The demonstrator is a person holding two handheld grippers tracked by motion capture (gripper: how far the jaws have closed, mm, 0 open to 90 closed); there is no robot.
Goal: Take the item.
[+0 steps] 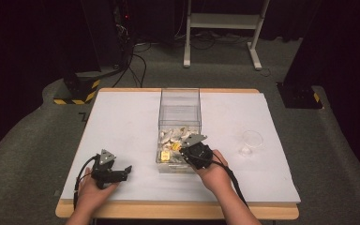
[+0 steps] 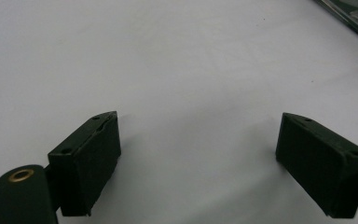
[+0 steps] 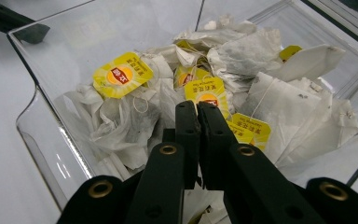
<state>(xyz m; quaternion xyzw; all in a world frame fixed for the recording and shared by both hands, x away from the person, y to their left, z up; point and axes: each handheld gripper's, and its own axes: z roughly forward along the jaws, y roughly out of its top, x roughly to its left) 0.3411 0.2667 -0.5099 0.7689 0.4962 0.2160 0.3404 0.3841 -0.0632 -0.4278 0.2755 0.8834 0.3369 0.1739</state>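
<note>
Right gripper [image 3: 197, 109] jaws pressed together among tea bags [image 3: 270, 100] in clear box [image 1: 180, 110]; box's long axis runs away from person. Left gripper [image 2: 198, 158] spread over table [image 2: 168, 60].

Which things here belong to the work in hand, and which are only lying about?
In the work:
- clear plastic box
- white paper tea bags with yellow tags inside it
- right gripper, jaws shut among the bags; whether it pinches one is unclear

Lying about:
- small clear glass cup on the white table
- left gripper, open, empty
</note>
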